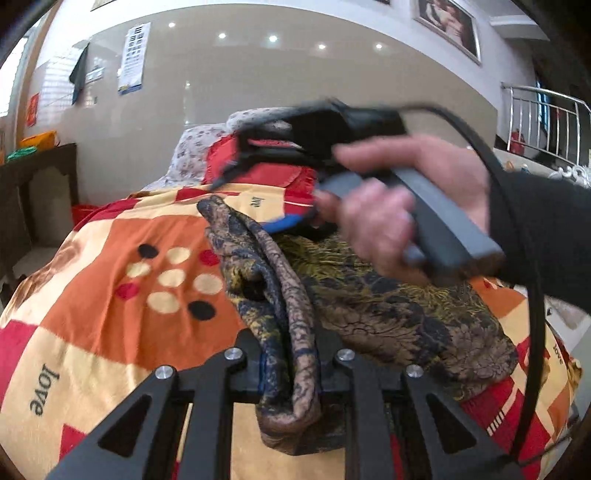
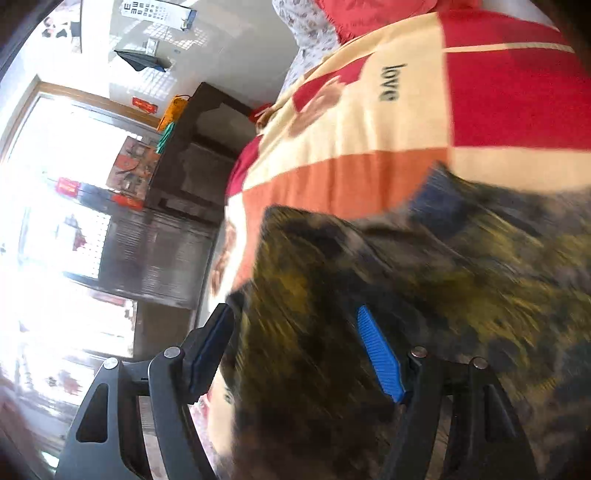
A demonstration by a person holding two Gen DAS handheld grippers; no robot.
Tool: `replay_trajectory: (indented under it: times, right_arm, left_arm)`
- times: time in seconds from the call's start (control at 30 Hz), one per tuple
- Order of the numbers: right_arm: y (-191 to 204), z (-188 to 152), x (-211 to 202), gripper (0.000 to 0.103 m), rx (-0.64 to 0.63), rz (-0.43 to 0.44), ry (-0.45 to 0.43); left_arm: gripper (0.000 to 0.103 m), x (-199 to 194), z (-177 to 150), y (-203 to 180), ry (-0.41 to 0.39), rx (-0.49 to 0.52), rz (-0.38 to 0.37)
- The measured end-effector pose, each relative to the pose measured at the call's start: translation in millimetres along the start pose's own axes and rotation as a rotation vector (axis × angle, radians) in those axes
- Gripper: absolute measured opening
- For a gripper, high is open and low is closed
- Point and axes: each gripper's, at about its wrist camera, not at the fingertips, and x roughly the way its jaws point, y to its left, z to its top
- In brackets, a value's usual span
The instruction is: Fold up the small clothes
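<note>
Brown-gold garment (image 1: 291, 332) pinched in left tool (image 1: 290, 363); right tool (image 2: 295, 354) gapes.

A patchwork orange, cream and red bedspread (image 1: 110, 280) covers the bed; a dark wooden cabinet (image 1: 40, 184) stands at nine o'clock, a framed picture (image 1: 448, 26) at one.

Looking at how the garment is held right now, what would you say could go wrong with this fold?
1. The left gripper pinches only a bunched ridge of the brown patterned garment; layers may slip out or fold unevenly.
2. The right gripper is open over the cloth, its blue pads not pressing; that side may sag or drag across the patchwork bedspread.
3. The black cable by the right hand hangs near the fabric and might snag.
</note>
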Motion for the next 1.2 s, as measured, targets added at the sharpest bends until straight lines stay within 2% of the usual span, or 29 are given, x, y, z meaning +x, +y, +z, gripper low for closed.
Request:
replay_trajectory:
  times: [0.13, 0.3, 0.33, 0.37, 0.43, 0.47, 0.53, 0.67, 0.87, 1.0, 1.2]
  right_arm:
    - [26.9, 2.6, 3.6, 0.054, -0.088, 0.000, 0.027]
    - [44.3, 0.4, 12.3, 0.054, -0.205, -0.220, 0.079]
    - [45.9, -1.1, 13.2, 0.051, -0.223, -0.256, 0.090]
    - [48.4, -2.6, 14.6, 0.045, -0.237, -0.287, 0.105]
    - [52.2, -4.2, 12.1, 0.003, -0.283, -0.351, 0.136]
    - [52.8, -4.5, 10.4, 0.000, -0.298, -0.371, 0.146]
    - [48.2, -1.6, -9.4, 0.000, -0.311, -0.399, 0.125]
    - [26.0, 2.7, -67.1, 0.000, -0.266, -0.391, 0.064]
    - [-29.0, -8.7, -158.9, 0.000, -0.185, -0.419, 0.029]
    - [-62.4, -17.7, -194.6, 0.000, -0.152, -0.456, 0.026]
    - [-116.0, -34.0, -221.7, 0.000, -0.096, -0.509, 0.060]
  left_arm:
    - [0.017, 2.7, 1.4, -7.6, 0.004, 0.021, -0.009]
    - [0.017, 0.3, 3.8, -19.9, 0.003, 0.068, -0.024]
    - [0.017, -0.6, 4.2, -23.6, 0.003, 0.081, -0.026]
    - [0.017, -1.9, 4.6, -26.6, 0.004, 0.087, -0.029]
    - [0.017, -4.6, 6.1, -34.2, 0.008, 0.101, -0.038]
    - [0.017, -6.7, 7.8, -39.9, 0.005, 0.112, -0.045]
    - [0.017, -10.5, 11.6, -51.7, 0.000, 0.130, -0.061]
    - [0.017, -16.8, 18.6, -82.0, -0.011, 0.171, -0.112]
    - [0.017, -11.5, 24.0, -152.3, 0.020, 0.202, -0.262]
    - [0.017, -2.1, 21.3, -201.2, 0.064, 0.205, -0.349]
    - [0.017, 26.8, 2.3, -251.8, 0.147, 0.242, -0.384]
